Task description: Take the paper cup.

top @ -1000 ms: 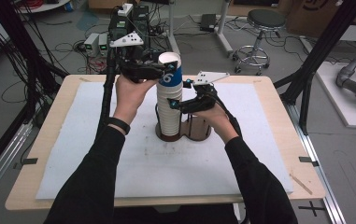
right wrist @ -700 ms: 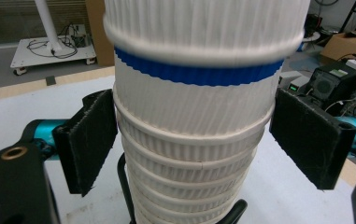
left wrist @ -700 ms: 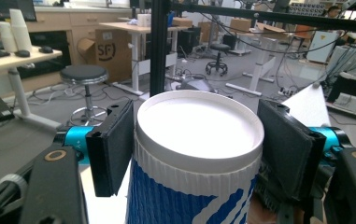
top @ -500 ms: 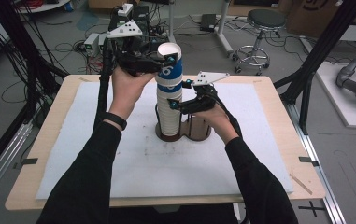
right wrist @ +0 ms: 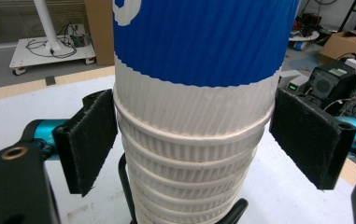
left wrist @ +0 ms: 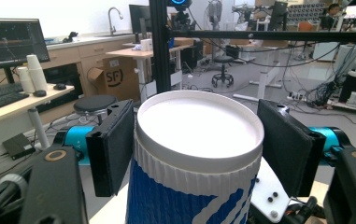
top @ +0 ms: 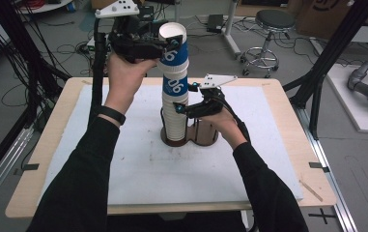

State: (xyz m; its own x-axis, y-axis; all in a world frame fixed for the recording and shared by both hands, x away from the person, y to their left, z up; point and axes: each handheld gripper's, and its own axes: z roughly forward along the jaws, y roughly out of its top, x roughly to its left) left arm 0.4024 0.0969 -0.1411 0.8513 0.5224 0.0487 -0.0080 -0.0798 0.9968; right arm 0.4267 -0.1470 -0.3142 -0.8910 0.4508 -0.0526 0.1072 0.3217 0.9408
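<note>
A tall stack of white ribbed paper cups [top: 175,118] stands in a brown two-slot holder [top: 205,137] at the middle of the table. A blue-and-white cup marked "06" [top: 173,48] is at the top, raised high, and my left gripper [top: 168,47] is shut on it just under its rim. In the left gripper view the pads press both sides of that cup [left wrist: 199,140]. A second blue cup [top: 176,84] sits right below it. My right gripper [top: 184,110] is shut around the white stack [right wrist: 189,154] lower down, pads at its sides beneath the blue cup [right wrist: 199,37].
The holder rests on a white mat [top: 123,169] covering the wooden table [top: 288,200]. Black frame posts [top: 324,72] rise at the table's right and left. A stool [top: 273,19] and cables lie on the floor beyond the far edge.
My left gripper has risen with the top blue cup, pulling it higher above the stack. The right gripper has stayed in place on the stack.
</note>
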